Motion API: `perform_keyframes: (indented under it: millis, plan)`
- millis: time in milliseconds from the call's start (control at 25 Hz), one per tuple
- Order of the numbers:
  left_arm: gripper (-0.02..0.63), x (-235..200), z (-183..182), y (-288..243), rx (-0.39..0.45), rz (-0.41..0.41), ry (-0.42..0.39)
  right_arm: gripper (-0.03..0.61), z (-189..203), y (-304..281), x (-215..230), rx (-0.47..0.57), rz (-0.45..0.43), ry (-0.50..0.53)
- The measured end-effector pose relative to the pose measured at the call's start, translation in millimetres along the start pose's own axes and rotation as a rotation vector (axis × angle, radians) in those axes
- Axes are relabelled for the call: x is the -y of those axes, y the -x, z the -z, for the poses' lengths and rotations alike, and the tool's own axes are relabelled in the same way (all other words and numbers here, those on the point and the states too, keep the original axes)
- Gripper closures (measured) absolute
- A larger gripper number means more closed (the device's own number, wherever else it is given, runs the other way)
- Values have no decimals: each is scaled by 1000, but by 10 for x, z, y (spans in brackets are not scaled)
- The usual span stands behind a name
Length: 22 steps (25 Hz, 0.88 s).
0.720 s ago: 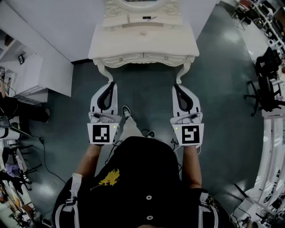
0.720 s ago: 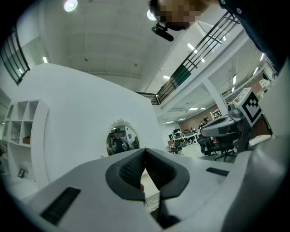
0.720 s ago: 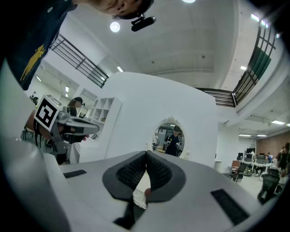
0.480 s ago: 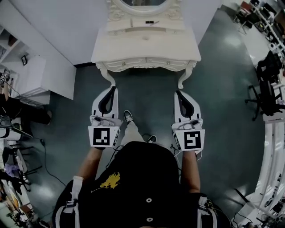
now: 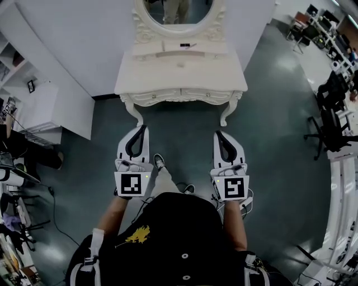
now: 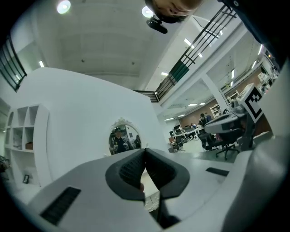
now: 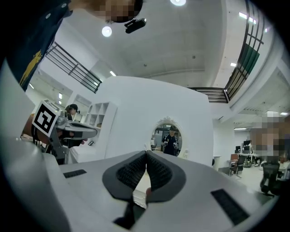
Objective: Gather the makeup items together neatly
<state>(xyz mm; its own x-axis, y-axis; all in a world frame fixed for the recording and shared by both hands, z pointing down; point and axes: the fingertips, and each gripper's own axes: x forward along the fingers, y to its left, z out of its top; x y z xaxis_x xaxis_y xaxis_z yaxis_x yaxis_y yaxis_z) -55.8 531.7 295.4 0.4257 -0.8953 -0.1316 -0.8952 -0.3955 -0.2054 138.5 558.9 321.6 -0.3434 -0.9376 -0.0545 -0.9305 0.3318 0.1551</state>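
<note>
At the top centre of the head view stands a white dressing table (image 5: 168, 78) with an oval mirror (image 5: 178, 11). Small dark makeup items (image 5: 185, 44) lie on its back shelf, too small to identify. Lower down, the left gripper (image 5: 141, 128) and right gripper (image 5: 218, 134) hang over the floor (image 5: 182, 137), well short of the table, each with jaws pressed together on nothing

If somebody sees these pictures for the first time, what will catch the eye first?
The white dressing table with its oval mirror stands straight ahead, against the wall. Nearer, the left gripper and the right gripper are held side by side over the dark floor, both shut and empty.
</note>
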Motion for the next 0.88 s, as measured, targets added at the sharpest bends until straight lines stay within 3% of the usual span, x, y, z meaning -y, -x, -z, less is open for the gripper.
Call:
perform_keyframes:
  millis: [440,520,640,880]
  plan:
    - [595,-10,-110,154,24,24,49,497,-34,35,-101,-30,-12,3]
    - [520,-33,-84,213,13,34,65,476,-35,30,-132,-40,-31,19]
    - [471,-92,43,302,-12,44,66,471,19,25,-162,-61,-45,31]
    - [258,-31,260,327,-86,54,117,443,19,-29,-163,-114,-111,24]
